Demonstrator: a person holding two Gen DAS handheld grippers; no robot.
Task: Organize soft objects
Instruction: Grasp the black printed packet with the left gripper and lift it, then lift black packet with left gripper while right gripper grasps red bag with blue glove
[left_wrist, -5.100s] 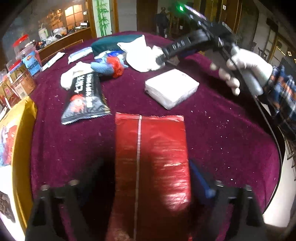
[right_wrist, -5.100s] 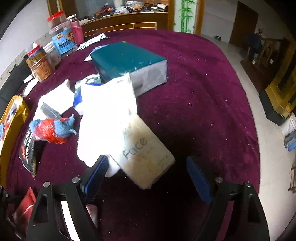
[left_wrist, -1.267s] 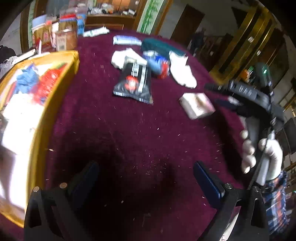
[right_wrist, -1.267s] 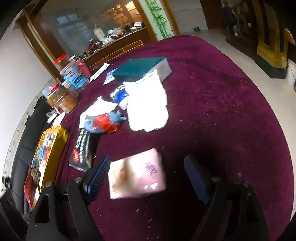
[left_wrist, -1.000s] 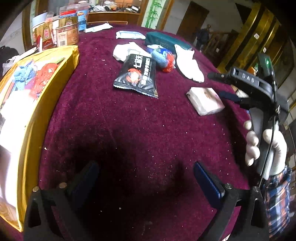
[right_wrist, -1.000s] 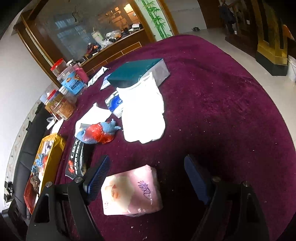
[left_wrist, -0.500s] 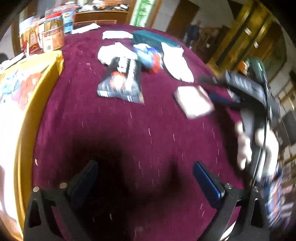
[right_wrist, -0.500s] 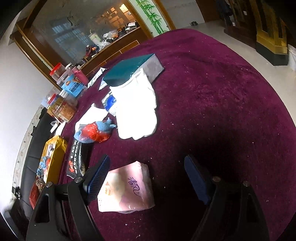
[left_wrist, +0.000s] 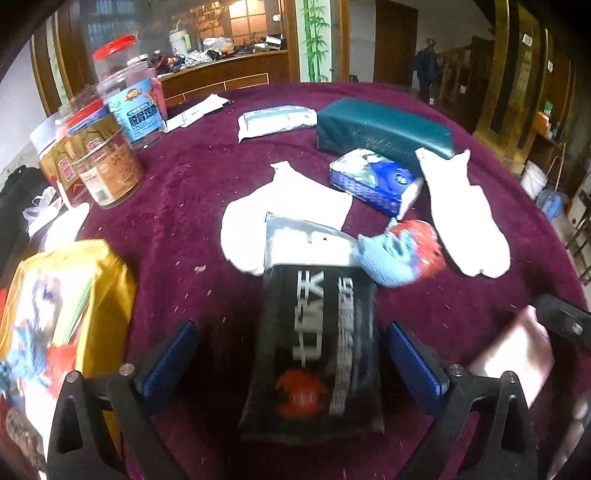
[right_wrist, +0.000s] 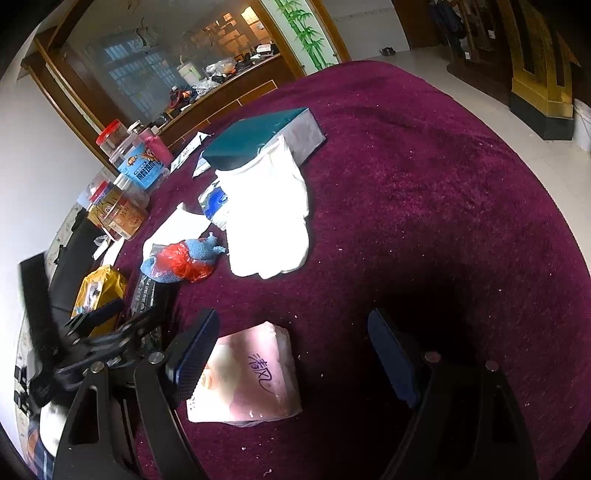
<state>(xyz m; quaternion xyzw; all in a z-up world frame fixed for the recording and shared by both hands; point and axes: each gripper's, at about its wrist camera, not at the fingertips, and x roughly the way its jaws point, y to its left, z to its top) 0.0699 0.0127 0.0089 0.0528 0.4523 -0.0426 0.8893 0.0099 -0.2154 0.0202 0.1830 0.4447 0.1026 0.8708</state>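
My left gripper (left_wrist: 291, 358) is open, its fingers on either side of a black snack packet (left_wrist: 317, 347) lying on the maroon table (left_wrist: 177, 229). My right gripper (right_wrist: 291, 354) is open over a pink tissue pack (right_wrist: 247, 380), which lies close to its left finger. A blue and red knitted toy (left_wrist: 402, 254) lies just beyond the black packet; it also shows in the right wrist view (right_wrist: 184, 258). Two white cloths (left_wrist: 284, 210) (left_wrist: 465, 218), a blue tissue pack (left_wrist: 373, 181) and a teal box (left_wrist: 384, 129) lie farther back.
A yellow box (left_wrist: 70, 295) holding sorted items stands at the left edge. Several snack jars (left_wrist: 107, 162) stand at the back left. A white packet (left_wrist: 277, 120) lies at the back. The table's right side (right_wrist: 443, 184) drops to the floor.
My left gripper has moved forward to the black packet, which now lies between its fingers. My right gripper stays open above the pink tissue pack, slightly closer.
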